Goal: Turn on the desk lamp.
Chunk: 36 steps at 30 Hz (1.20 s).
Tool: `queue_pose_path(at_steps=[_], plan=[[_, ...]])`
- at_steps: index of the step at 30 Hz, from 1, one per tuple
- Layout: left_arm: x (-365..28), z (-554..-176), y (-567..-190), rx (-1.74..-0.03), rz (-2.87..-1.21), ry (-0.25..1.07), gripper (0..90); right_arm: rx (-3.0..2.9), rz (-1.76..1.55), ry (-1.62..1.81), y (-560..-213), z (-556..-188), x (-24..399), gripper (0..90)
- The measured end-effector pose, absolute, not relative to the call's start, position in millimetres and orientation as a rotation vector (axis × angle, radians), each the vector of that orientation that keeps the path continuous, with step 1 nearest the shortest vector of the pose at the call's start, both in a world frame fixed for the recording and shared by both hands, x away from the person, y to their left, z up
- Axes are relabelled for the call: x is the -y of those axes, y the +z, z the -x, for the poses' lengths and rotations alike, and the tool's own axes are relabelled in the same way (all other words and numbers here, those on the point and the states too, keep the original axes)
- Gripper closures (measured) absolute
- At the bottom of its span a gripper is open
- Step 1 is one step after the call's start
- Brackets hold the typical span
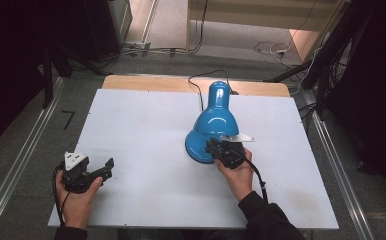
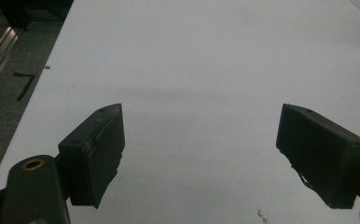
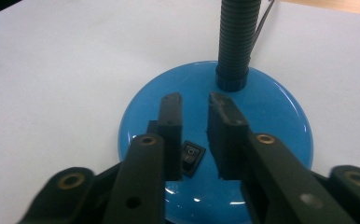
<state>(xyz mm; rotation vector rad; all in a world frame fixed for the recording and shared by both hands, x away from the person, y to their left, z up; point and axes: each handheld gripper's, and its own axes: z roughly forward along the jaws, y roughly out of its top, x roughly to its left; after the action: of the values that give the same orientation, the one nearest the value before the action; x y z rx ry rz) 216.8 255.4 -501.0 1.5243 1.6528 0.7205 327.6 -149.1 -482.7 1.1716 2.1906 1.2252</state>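
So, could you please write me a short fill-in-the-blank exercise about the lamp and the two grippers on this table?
1. The lamp and its round base are coloured ____.
2. The right gripper hovers over the base with its jaws nearly closed above a small black rocker ____.
3. The left gripper, over bare table, has its jaws wide ____.
4. A ribbed grey ____ rises from the far part of the base.

Missing words: blue; switch; open; neck
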Motion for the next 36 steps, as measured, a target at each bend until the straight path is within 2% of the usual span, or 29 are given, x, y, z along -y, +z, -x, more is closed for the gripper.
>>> queue_pose_path(at_steps=[3,4,36], plan=[[-255,-217,-501,-1.651,-1.527,0.720,16.1,-2.187,-1.185,1.216,-485,-328,150,86.8],[-255,-217,-501,-1.652,-1.525,0.719,16.1,-2.192,-1.187,1.206,-486,-328,151,87.5],[-255,-217,-501,-1.652,-1.531,0.720,16.1,-2.207,-1.175,1.188,-501,-321,147,87.7]])
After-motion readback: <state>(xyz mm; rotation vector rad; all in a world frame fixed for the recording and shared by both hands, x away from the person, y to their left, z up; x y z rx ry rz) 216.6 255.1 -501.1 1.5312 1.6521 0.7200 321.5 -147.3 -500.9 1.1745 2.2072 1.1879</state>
